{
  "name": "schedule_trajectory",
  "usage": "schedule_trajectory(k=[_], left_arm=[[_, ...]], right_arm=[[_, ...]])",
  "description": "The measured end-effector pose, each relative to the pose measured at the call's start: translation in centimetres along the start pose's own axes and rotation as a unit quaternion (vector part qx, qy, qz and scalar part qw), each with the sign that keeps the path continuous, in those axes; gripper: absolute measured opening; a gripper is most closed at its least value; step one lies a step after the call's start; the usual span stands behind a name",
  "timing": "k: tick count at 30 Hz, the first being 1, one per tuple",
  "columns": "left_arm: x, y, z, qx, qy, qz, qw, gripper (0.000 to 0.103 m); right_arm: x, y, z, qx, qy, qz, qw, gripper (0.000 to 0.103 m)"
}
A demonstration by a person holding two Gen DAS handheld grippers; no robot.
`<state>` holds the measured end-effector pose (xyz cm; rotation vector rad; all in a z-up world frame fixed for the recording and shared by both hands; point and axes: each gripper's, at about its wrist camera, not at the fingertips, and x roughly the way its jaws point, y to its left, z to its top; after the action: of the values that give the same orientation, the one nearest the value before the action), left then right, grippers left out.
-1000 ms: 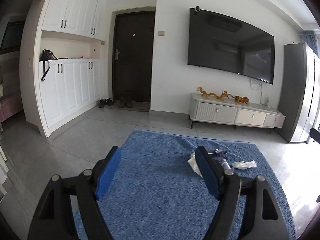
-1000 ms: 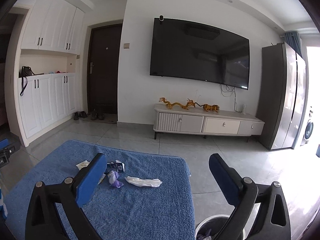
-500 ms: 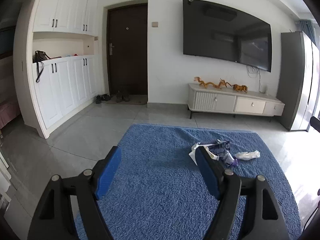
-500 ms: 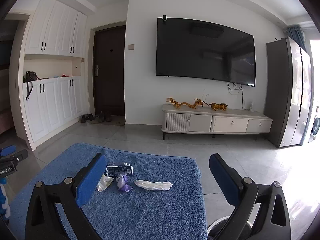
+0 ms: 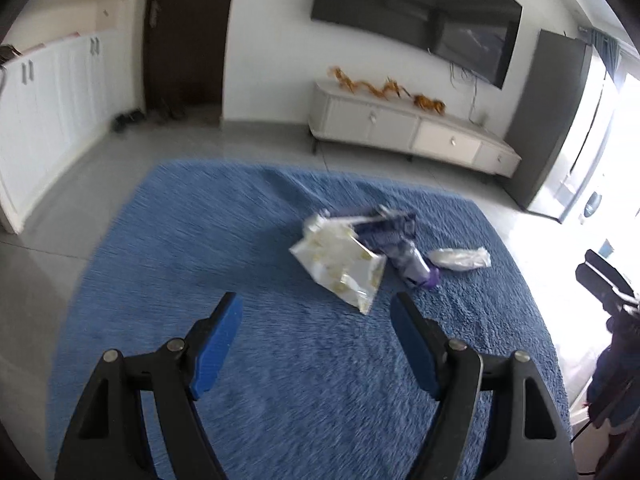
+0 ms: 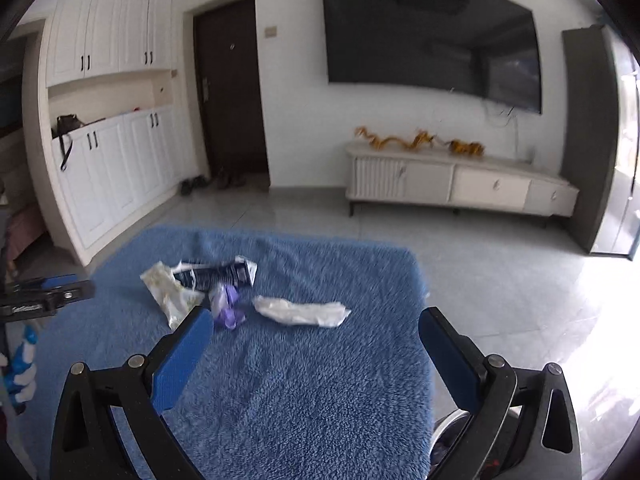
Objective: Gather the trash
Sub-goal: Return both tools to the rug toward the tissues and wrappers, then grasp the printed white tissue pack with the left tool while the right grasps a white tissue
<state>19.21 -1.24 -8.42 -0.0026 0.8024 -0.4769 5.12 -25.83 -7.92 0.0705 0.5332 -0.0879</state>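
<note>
Now both grippers, left gripper (image 5: 316,312) and right gripper (image 6: 316,330), hover with jaws spread and empty (nothing touched); the trash wrappers (image 5: 340,264) lie on the blue rug (image 5: 200,240), at one o'clock from the left.

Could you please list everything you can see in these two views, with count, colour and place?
rug: one, blue, on the grey tiled floor
snack bag: one, white and yellow, on the rug
dark wrapper: one, navy and white, behind the bag
purple wrapper: one, beside the bag
crumpled tissue: one, white, right of the others
television: one, black, on the wall
TV cabinet: one, white, under the television
door: one, dark brown
cupboards: white, left wall
left hand-held gripper: open, empty
right hand-held gripper: open, empty
</note>
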Motion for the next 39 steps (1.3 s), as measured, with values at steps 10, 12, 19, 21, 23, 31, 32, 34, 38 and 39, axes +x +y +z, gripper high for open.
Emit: schedule_trajectory(k=[10,12,19,21,23,31,32,34,38,39], left_arm=[[8.2,1.0,2.2,-0.039,0.055,-0.034,0.9971,0.074],[9.1,1.2,2.5,-0.042,0.060,-0.041,0.9965,0.074],[10.7,1.4,2.5,-0.043,0.071,-0.044,0.9956,0.053],[10.5,1.4,2.3,-0.043,0.069,-0.048,0.9956,0.044],[10.3,1.5,2.1,-0.045,0.070,-0.055,0.9950,0.034],[7.5,1.9,0.4,-0.055,0.064,-0.071,0.9940,0.019],[7.1,1.8,0.2,-0.054,0.062,-0.071,0.9941,0.019],[6.0,1.9,-0.1,-0.049,0.059,-0.067,0.9948,0.017],[3.5,1.9,-0.8,-0.042,0.051,-0.056,0.9963,0.015],[2.8,2.0,-1.0,-0.041,0.048,-0.054,0.9966,0.015]], right_arm=[[6.7,0.9,0.4,-0.073,0.050,0.059,0.994,0.102],[8.6,1.5,0.6,-0.095,0.065,0.067,0.991,0.093],[15.1,2.2,0.4,-0.140,0.119,0.069,0.981,0.076],[16.5,2.4,0.0,-0.152,0.135,0.067,0.977,0.071],[17.4,2.6,-0.6,-0.160,0.149,0.067,0.974,0.061],[16.3,2.8,-2.1,-0.152,0.163,0.083,0.971,0.022],[15.6,2.8,-2.5,-0.147,0.162,0.086,0.972,0.021],[14.5,3.0,-2.9,-0.140,0.159,0.089,0.973,0.019],[11.1,2.8,-3.9,-0.114,0.147,0.102,0.977,0.018],[10.2,2.8,-4.0,-0.108,0.142,0.105,0.978,0.018]])
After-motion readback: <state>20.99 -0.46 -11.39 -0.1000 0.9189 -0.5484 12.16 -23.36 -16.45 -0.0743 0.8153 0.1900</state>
